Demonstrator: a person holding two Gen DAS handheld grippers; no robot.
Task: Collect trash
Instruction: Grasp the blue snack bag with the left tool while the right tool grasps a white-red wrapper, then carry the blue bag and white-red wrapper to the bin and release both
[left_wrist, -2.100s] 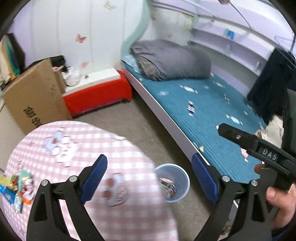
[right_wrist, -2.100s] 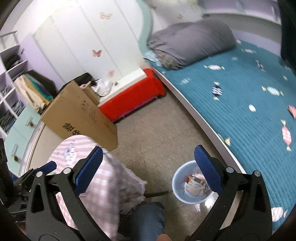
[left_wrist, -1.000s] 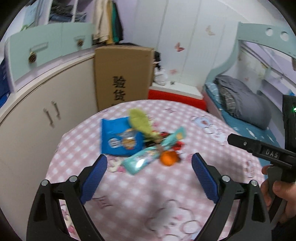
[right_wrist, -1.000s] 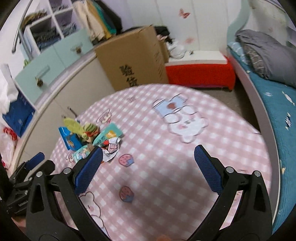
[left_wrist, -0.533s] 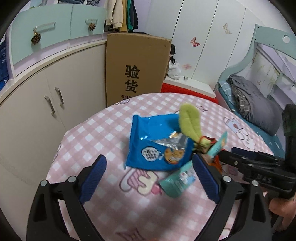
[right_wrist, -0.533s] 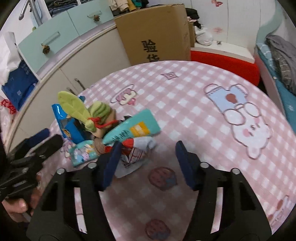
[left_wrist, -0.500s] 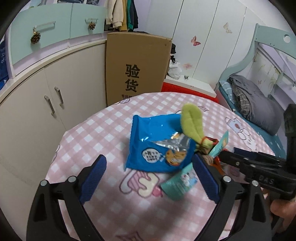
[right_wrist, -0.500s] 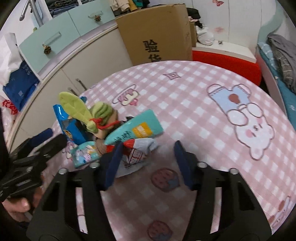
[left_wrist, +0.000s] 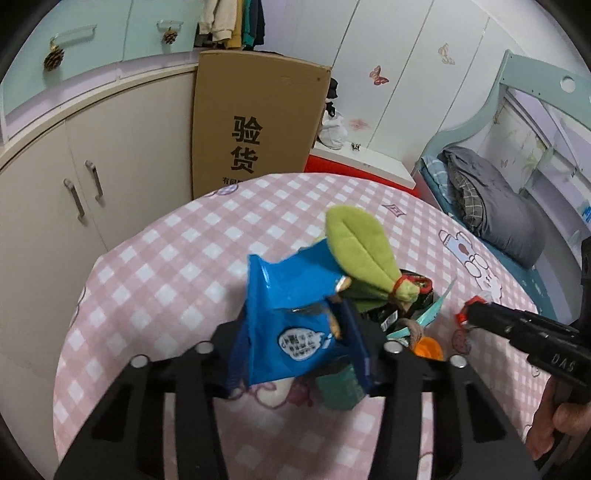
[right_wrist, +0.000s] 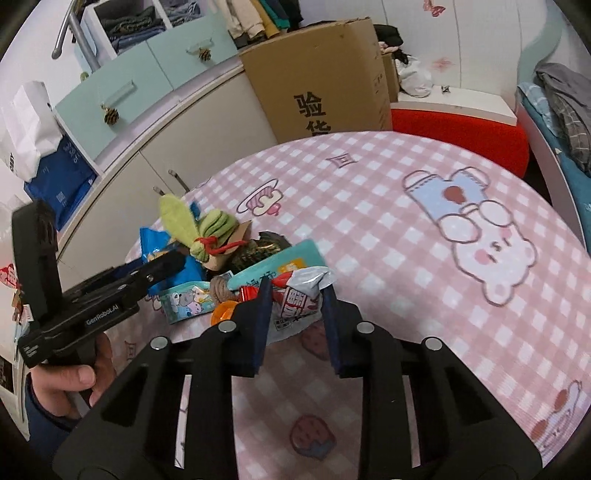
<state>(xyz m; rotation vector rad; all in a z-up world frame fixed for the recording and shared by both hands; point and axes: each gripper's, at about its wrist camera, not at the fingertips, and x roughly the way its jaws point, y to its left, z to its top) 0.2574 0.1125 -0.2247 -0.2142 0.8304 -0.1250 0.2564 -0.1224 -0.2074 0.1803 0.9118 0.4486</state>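
A heap of trash lies on the round table under a pink checked cloth (left_wrist: 166, 258). In the left wrist view my left gripper (left_wrist: 297, 343) has its jaws closing, and the pads pinch a crumpled blue snack bag (left_wrist: 291, 306). Behind the bag lies a green leaf-shaped plush (left_wrist: 354, 251). In the right wrist view my right gripper (right_wrist: 295, 310) is also closing, with its pads on a white and red wrapper (right_wrist: 301, 295). A long teal wrapper (right_wrist: 273, 269), an orange cap (right_wrist: 223, 310) and a small teal packet (right_wrist: 184, 299) lie just beside that wrapper.
A tall cardboard box (left_wrist: 258, 122) stands behind the table against cream cabinets (left_wrist: 110, 147). A red bench (right_wrist: 458, 129) and a bed with a grey quilt (left_wrist: 491, 199) are to the right. A hand (right_wrist: 74, 373) holds the left gripper's handle.
Both grippers swung from the floor bin to the table and came down onto the heap. The left jaws closed on the blue bag, the right jaws on the white and red wrapper.
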